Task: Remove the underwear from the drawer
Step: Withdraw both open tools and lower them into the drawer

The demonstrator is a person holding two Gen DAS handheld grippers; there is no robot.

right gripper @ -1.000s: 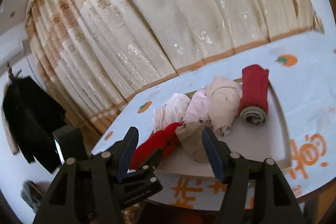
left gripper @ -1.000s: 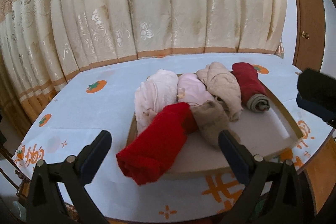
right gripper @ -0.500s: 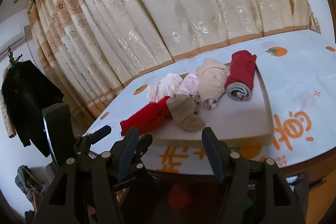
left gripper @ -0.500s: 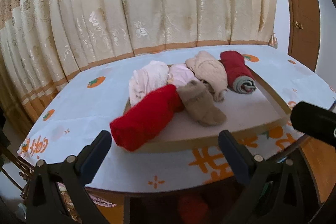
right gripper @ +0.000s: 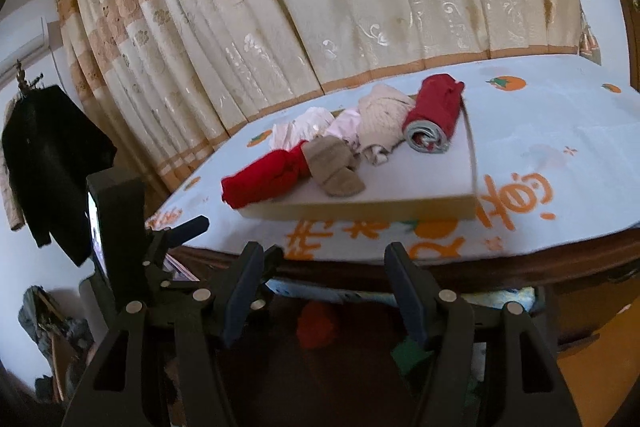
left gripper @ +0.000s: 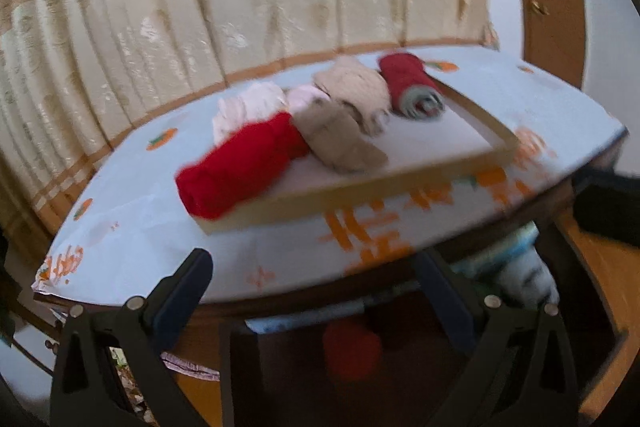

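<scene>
Below the table's front edge is a dark open drawer (left gripper: 280, 359) with a blurred red bundle (left gripper: 352, 351) (right gripper: 316, 323) in it. My left gripper (left gripper: 312, 263) stands open just in front of the table edge, nothing between its fingers. My right gripper (right gripper: 323, 253) is open too, empty, and level with the same edge. On the table a shallow wooden tray (left gripper: 360, 191) (right gripper: 400, 211) carries several rolled underwear: a bright red roll (left gripper: 236, 171) (right gripper: 268, 179), a tan one (left gripper: 340, 139), pale pink ones, and a dark red roll (right gripper: 434, 111).
The table wears a white cloth with orange prints (right gripper: 560, 131), and cream curtains (right gripper: 320, 7) hang behind it. Blue-white striped fabric (left gripper: 520, 267) and a green item (right gripper: 408, 351) lie in the drawer. A black coat (right gripper: 48, 155) hangs at left. The left gripper's body (right gripper: 120, 227) is beside my right one.
Both grippers have drawn back from over the tray and sunk to the table's front edge. The drawer under the table has come into view. Both grippers stayed open.
</scene>
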